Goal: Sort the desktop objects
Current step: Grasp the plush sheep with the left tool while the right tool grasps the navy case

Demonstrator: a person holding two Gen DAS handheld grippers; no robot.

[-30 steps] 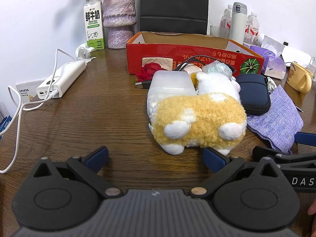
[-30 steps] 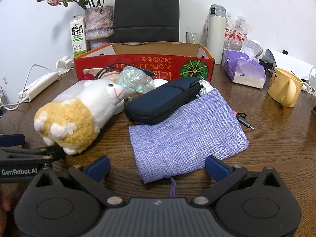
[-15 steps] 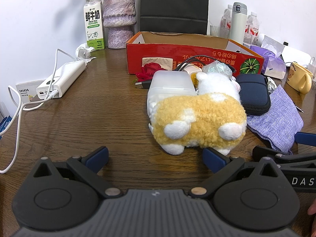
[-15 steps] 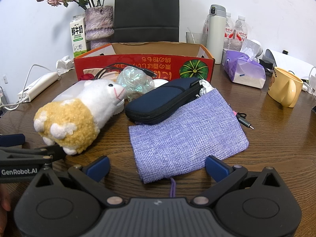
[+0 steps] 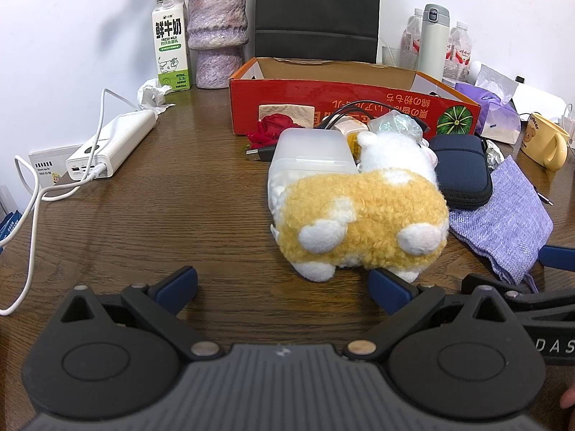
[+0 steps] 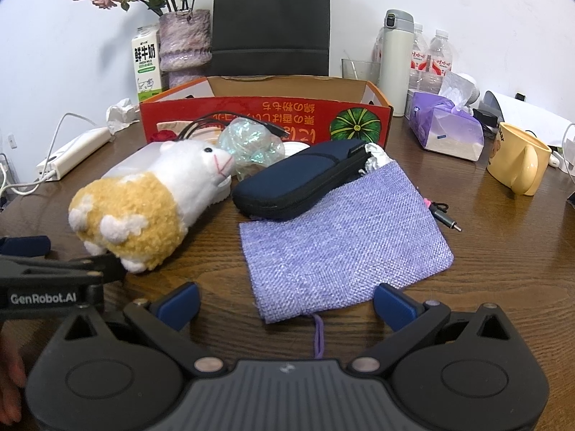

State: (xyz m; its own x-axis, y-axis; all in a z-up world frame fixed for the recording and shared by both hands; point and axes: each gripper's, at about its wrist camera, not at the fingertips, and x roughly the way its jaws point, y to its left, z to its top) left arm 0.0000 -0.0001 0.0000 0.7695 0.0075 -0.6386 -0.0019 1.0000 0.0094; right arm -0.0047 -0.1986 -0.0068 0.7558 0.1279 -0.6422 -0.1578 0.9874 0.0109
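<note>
Left gripper [image 5: 282, 287]: fingers spread wide, nothing between them, low over the wooden table [image 5: 143, 215]; its right finger tip sits just in front of the plush toy.
Right gripper [image 6: 287, 300]: fingers also wide apart and empty, framing the near edge of the purple cloth pouch [image 6: 341, 248].
Plush toy [image 5: 363, 219]: yellow and white, lying on its side, leaning against a frosted plastic box [image 5: 309, 158] behind it.
Dark case [image 6: 298, 183]: zipped, lying across the far edge of the pouch.
Red cardboard box [image 5: 341, 107]: open-topped, behind the pile; probably where the sorted things go.
Other clutter: a crinkled clear wrapper [image 6: 251, 143], a black cable [image 6: 230, 122] and a red rose [image 5: 269, 131] crowd the box's front wall.
Step in hand: the approach, by my reading; nothing is picked up yet.
Next move: either gripper needs to go forward and centre on its item. The toy is soft and wide, so a grip across its narrow body seems best; the flat pouch needs a pinch at its edge.
</note>
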